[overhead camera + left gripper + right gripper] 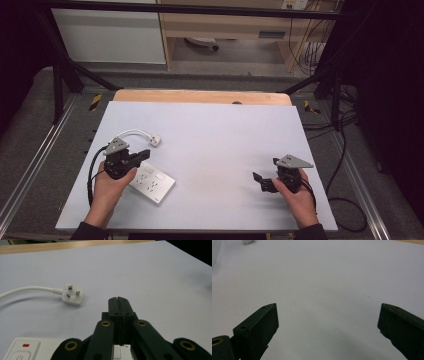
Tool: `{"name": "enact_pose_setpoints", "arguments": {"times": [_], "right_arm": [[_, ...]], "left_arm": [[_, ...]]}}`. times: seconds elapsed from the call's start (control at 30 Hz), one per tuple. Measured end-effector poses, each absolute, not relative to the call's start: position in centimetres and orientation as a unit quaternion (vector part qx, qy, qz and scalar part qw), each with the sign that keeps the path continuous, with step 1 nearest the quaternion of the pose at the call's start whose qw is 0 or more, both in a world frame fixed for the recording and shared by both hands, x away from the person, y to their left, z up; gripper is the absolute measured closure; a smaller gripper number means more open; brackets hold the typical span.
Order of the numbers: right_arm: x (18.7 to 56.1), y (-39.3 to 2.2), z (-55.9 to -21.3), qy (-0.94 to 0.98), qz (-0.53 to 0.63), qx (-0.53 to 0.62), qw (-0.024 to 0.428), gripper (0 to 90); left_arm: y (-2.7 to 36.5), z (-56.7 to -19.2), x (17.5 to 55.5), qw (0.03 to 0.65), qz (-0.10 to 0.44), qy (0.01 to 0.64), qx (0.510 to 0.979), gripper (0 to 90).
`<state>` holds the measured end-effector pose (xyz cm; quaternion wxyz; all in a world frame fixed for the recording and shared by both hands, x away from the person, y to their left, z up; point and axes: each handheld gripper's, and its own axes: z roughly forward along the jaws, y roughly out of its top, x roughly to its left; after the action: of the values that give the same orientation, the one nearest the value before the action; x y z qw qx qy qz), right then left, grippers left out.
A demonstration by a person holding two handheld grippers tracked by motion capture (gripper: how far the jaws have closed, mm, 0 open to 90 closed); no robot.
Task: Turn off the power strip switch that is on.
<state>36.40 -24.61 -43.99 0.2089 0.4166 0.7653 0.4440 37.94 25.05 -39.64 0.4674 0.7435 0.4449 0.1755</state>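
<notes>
White plug [72, 294] lying pins-up on the pale tabletop [215, 145], just ahead of the left gripper [118, 299] and off to the left of its fingertips in the left gripper view. Not touching, but near. Three metal pins pointing up and slightly toward the camera, white cable [27, 290] trailing away further left in a curve. So long axis of plug plus cable running roughly crosswise to the jaws, not along them. Probably means a swing left and a bit forward before any grab, maybe a wrist turn too, going by how things sit.

White power strip [150, 181] right under the left gripper, partly covered by it in the high view, lying at a slant. Corner with a power button and a little red mark peeking out at bottom left of the left gripper view, a socket slot just visible below the jaws. Nothing plugged into it as far as can be seen.

Left jaws pressed together, gripping nothing, just a thin seam between them. Right gripper [264, 181] way off on the other side of the table, well apart from plug and strip, jaws spread wide over bare surface. Clearly the left hand [107, 187] closer to everything that matters.

No containers on the table, so nothing to report there. Beyond the board, just wooden edge, dark frame and floor cables.
</notes>
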Motion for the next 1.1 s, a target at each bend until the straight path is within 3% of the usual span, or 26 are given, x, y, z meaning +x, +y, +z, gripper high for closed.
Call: {"name": "enact_pose_setpoints", "arguments": {"times": [1.1], "right_arm": [[36.4, -24.6, -44.0, 0.767, 0.442, 0.415, 0.21, 3.8]], "left_arm": [[24.7, -41.9, 37.6, 0.412, 0.149, 0.443, 0.782, 89.8]]}}
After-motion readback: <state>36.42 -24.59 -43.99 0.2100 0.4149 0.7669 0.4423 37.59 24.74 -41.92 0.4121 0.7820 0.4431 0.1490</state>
